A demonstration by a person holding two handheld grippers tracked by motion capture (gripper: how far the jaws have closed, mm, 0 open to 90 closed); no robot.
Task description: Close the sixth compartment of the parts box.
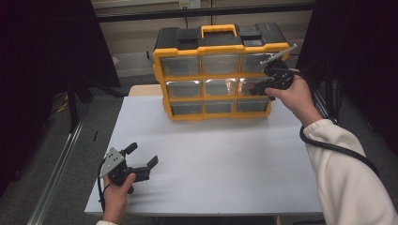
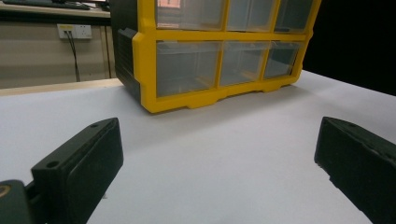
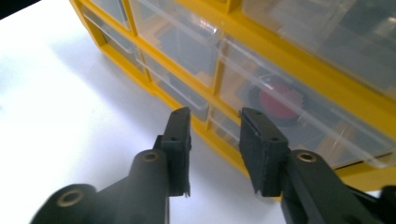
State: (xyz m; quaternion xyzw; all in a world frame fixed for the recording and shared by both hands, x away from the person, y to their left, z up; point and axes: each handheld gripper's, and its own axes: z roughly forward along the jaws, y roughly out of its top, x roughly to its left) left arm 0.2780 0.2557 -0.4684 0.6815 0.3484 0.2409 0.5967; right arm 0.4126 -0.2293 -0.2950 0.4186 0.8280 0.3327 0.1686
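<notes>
Your right gripper (image 3: 214,135) sits close against the right end of a yellow and black drawer cabinet (image 1: 218,70), its two black jaws a little apart with nothing between them. No earlier moment is pictured, so take them simply as partly open and empty. Just past the jaws, in the right gripper view, is the middle-right drawer (image 3: 299,109), a clear plastic box with a round red and black object (image 3: 278,100) inside, too blurred to identify. The cabinet stands upright at the far side of the white table (image 1: 211,159), three rows of three clear drawers facing you, a yellow carry handle (image 1: 218,30) on top. Judge the drawers as light, stiff and smooth: thin plastic that could slip or crack under a hard squeeze. The best hold is likely the lip along the drawer's front edge, pinched squarely and pulled straight out so it does not jam. The cabinet itself may slide on the smooth table as you pull. Your left gripper (image 1: 140,157) rests near the table's front left corner, well apart from the cabinet, jaws spread wide and empty, free to steady the cabinet's frame if needed.
</notes>
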